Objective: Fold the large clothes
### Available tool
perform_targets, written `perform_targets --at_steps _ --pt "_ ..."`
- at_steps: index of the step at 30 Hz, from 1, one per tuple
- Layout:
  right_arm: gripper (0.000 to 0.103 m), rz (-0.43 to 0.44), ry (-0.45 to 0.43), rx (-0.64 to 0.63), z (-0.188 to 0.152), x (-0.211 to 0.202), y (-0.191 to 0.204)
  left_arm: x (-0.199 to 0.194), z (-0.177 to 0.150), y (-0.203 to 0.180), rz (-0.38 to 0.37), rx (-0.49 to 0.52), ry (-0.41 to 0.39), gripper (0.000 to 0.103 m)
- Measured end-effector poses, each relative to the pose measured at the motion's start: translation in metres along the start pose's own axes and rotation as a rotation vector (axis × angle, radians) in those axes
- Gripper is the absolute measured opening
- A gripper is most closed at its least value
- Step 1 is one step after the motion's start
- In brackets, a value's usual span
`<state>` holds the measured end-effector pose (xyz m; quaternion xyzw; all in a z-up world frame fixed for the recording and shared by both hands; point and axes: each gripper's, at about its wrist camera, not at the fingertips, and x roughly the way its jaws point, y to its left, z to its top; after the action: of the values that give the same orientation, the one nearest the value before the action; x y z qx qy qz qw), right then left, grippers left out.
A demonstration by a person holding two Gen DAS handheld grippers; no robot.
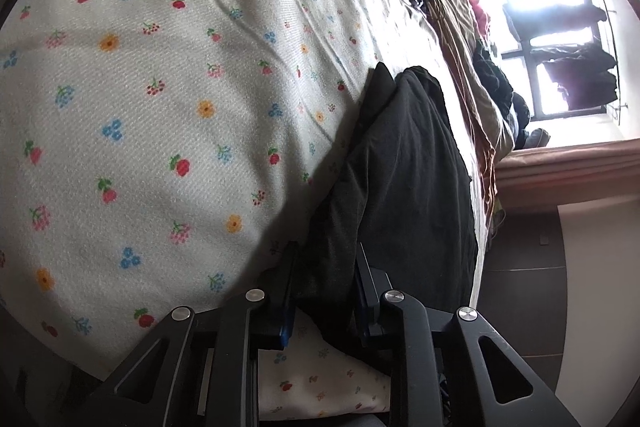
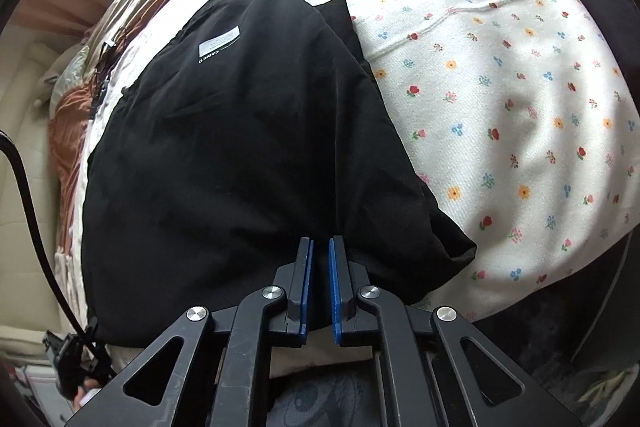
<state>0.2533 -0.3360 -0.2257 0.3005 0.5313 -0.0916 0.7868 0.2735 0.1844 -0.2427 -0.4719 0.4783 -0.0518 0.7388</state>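
Black clothes (image 2: 248, 147) lie on our bed, near the edge closest to us. We order things from big to small, so the bed goes first. It has a white flowered sheet (image 1: 160, 107) that is much bigger than anything else. Brown and tan blankets (image 2: 80, 115) sit bunched at the far side.

Next come the black clothes. We think they are already folded at least once, because they look thick and layered, with a white label (image 2: 219, 43) on top. A thin flap pokes out beside the main pile. They are not a small neat pile yet, so we judge more folds are left.

Last come our grippers. Our left gripper (image 1: 326, 267) is pinching a bunch of the black cloth between its fingers. Our right gripper (image 2: 320, 247) is squeezed nearly closed at the near edge of the clothes. We think it pinches a thin bit there, but the cloth is too dark to be sure.
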Motion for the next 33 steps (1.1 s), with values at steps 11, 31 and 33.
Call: perform_targets --at_steps 11,31,33 --pt "0.045 0.138 -0.057 -0.267 -0.018 -0.025 0.101 0.001 0.001 0.000 -0.021 -0.018 0.012 0.026" --pt "0.045 0.104 0.072 -0.438 -0.052 0.056 0.180 -0.001 0.003 0.010 -0.065 -0.037 0.041 0.027" --pt "0.045 0.085 0.065 -0.452 -0.044 0.060 0.185 -0.001 0.002 0.010 -0.066 -0.039 0.039 0.027"
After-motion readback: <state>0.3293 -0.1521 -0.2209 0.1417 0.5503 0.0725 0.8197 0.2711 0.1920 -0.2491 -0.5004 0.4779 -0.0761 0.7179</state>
